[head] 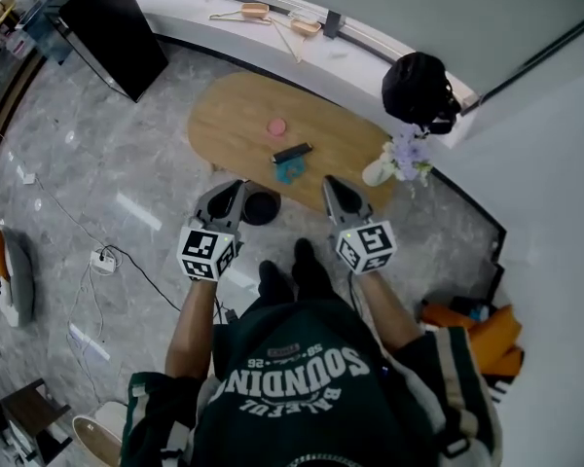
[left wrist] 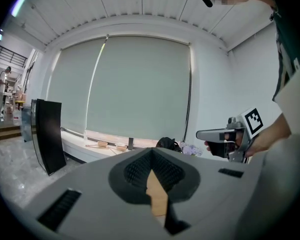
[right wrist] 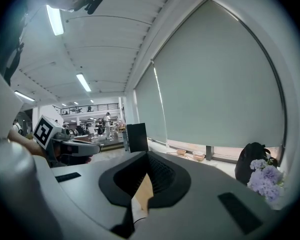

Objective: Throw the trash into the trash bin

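In the head view a small teal crumpled piece [head: 290, 170] lies on the oval wooden table [head: 229, 115], just behind a black remote-like bar [head: 292, 152] and a pink disc [head: 276, 126]. A round black bin [head: 261, 207] stands on the floor at the table's near edge. My left gripper [head: 237, 189] hangs beside the bin, on its left. My right gripper [head: 331, 183] is over the table's near edge. Both point at the table with jaws together and nothing between them. The left gripper view shows its jaws [left wrist: 153, 159] shut, and the right gripper view shows the same [right wrist: 145, 168].
A white vase of purple flowers [head: 394, 163] stands at the table's right end. A black bag [head: 420, 90] and wooden hangers [head: 255, 11] lie on the window ledge. A black panel [head: 112, 27] stands at far left. A power strip with cable [head: 103, 259] lies on the floor.
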`<state>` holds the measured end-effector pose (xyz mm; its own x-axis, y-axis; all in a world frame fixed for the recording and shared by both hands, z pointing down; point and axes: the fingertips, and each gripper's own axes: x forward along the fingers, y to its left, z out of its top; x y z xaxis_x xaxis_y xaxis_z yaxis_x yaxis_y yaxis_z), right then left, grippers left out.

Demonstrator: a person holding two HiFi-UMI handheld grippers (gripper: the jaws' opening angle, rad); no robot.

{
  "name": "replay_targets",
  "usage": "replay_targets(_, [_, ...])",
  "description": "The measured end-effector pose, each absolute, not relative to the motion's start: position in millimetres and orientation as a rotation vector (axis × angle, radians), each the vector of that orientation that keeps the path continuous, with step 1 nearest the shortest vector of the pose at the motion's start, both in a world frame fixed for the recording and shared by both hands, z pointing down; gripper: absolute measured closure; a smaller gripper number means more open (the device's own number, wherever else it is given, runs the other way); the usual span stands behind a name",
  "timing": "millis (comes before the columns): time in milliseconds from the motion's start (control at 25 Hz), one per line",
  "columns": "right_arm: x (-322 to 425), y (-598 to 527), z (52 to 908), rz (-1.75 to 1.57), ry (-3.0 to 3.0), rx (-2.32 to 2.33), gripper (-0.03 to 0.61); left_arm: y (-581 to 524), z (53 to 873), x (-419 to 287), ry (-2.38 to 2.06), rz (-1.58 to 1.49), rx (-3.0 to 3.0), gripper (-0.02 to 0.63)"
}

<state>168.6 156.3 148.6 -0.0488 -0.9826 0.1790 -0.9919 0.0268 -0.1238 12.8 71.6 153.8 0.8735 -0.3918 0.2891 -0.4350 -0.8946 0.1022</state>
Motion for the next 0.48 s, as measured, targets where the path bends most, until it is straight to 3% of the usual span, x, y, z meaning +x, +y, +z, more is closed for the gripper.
replay_targets(480, [214, 73, 202, 0.388, -2.318, 1.924, 0.578, 32, 210, 58, -0.762, 0.506, 2.739, 0.612])
